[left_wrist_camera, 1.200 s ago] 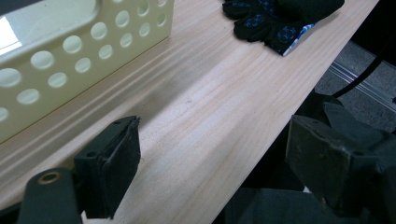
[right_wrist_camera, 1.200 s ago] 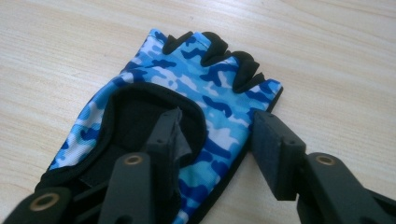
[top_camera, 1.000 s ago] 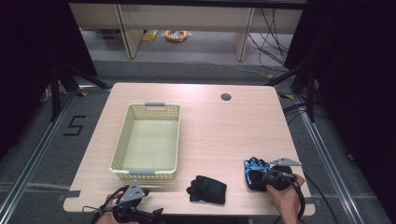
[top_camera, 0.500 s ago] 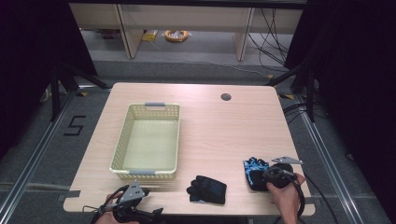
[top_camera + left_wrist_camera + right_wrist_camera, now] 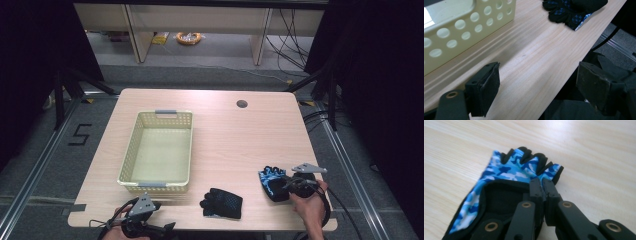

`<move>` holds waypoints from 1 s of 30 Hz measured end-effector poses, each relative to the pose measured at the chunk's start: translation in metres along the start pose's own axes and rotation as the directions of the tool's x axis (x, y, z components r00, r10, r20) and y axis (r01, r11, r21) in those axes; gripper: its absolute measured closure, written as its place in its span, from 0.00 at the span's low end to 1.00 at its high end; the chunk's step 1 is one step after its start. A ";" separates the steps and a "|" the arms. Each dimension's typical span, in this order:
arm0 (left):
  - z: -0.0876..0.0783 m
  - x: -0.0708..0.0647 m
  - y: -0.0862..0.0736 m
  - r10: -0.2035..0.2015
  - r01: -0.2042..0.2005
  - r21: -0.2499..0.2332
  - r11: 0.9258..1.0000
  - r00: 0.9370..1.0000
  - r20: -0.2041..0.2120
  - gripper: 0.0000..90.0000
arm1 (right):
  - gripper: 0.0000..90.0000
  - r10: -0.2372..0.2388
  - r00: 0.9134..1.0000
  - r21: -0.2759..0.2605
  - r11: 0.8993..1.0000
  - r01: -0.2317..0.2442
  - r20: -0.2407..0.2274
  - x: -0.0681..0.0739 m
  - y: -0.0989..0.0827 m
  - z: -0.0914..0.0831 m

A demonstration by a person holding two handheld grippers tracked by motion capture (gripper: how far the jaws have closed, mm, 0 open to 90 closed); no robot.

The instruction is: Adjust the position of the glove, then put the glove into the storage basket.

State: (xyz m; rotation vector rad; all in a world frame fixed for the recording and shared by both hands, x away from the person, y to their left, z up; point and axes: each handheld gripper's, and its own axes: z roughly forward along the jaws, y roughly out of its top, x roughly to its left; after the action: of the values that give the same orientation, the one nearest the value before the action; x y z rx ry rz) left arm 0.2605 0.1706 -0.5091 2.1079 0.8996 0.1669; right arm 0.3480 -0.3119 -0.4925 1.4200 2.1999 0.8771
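Observation:
A blue camouflage fingerless glove [image 5: 271, 180] [image 5: 509, 170] lies near the table's front right. My right gripper [image 5: 289, 184] [image 5: 542, 187] sits on its right edge. Its jaws have just been closing and now stand pressed together, with the glove's fabric pinched between the pads. A black glove [image 5: 222, 202] [image 5: 571, 10] lies at the front middle. My left gripper [image 5: 167, 228] [image 5: 536, 92] rests at the front left edge, pointing toward the black glove. It is open wide with nothing between the jaws.
A cream perforated basket [image 5: 129, 150] [image 5: 474, 17] stands empty on the left half of the wooden table [image 5: 235, 135]. A round cable hole [image 5: 242, 104] sits at the back right. Cables trail over the floor to the right of the table.

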 end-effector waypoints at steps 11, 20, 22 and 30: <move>0.001 0.004 0.002 0.012 -0.012 0.010 1.000 1.000 -0.016 0.20 | 0.98 -0.010 0.999 -0.098 0.995 0.004 -0.053 0.013 0.003 -0.010; 0.001 0.003 0.000 0.003 -0.003 0.014 1.000 1.000 -0.004 0.20 | 0.98 -0.069 0.996 -0.141 0.988 0.060 -0.058 0.019 0.011 -0.022; 0.001 0.004 0.000 0.013 -0.013 0.001 1.000 1.000 -0.007 0.20 | 0.98 -0.103 0.992 -0.147 0.985 0.091 -0.070 0.017 0.013 -0.023; 0.001 0.002 0.001 0.014 -0.014 0.002 1.000 1.000 -0.004 0.20 | 0.98 -0.148 0.982 -0.197 0.973 0.122 -0.120 0.030 0.024 -0.037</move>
State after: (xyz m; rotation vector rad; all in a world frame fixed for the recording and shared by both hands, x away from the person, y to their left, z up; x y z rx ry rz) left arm 0.2631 0.1709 -0.5099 2.1164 0.8875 0.1773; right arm 0.3289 -0.2888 -0.4487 1.1386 2.2115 1.1281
